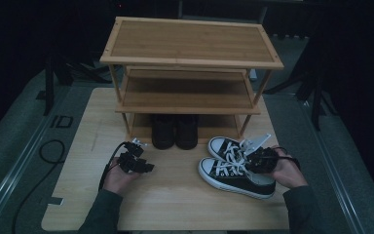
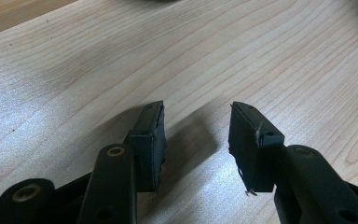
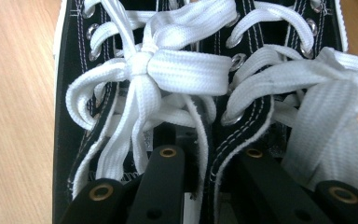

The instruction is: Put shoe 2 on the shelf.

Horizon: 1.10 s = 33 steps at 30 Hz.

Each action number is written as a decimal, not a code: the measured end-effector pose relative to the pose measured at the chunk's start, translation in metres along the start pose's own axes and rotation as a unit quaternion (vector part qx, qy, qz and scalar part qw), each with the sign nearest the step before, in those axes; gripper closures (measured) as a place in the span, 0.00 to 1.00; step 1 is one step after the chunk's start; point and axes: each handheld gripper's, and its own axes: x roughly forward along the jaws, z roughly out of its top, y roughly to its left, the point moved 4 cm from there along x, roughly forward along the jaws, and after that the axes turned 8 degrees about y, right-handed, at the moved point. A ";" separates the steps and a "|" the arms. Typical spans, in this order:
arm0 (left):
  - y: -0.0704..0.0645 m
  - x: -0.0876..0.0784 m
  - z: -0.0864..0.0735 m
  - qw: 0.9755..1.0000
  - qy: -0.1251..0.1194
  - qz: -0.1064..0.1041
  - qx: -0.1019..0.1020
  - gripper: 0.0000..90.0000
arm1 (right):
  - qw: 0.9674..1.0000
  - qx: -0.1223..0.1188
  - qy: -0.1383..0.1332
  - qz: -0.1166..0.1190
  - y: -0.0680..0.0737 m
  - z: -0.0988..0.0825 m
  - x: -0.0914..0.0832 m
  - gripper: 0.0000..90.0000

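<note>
Right gripper nearest in play: fingers pushed down into the two black canvas sneakers with white laces and white rubber soles, one finger in each collar, pinching the two touching inner walls together between them. Sneakers flat on the pale wooden tabletop, side by side, directly under and ahead of those fingertips, toes pointing away from them. Probably the moment to lift the pair as one. To do it well: squeeze kept firm, lift straight up and level so neither shoe slips out or swings; laces watched, loops just ahead of the fingertips and liable to snag.

Left gripper idle: fingers spread, nothing between them but bare tabletop, well apart from the sneakers.

Farther off, beyond both sets of fingertips, three-tier bamboo shoe rack: top and middle shelves bare; bottom level holding a pair of dark ankle boots, with room just beside them, straight ahead of the right fingertips.
</note>
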 end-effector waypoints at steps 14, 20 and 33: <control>0.001 -0.001 0.000 1.000 -0.004 -0.001 -0.003 0.62 | 1.000 -0.025 -0.004 -0.014 0.001 0.018 -0.018 0.94; 0.000 -0.001 0.000 1.000 -0.004 -0.001 -0.003 0.62 | 0.999 -0.038 -0.003 -0.012 0.002 0.027 -0.027 0.94; 0.001 -0.001 0.000 1.000 -0.003 -0.001 -0.004 0.62 | 0.998 -0.064 -0.008 -0.002 0.006 0.040 -0.037 0.95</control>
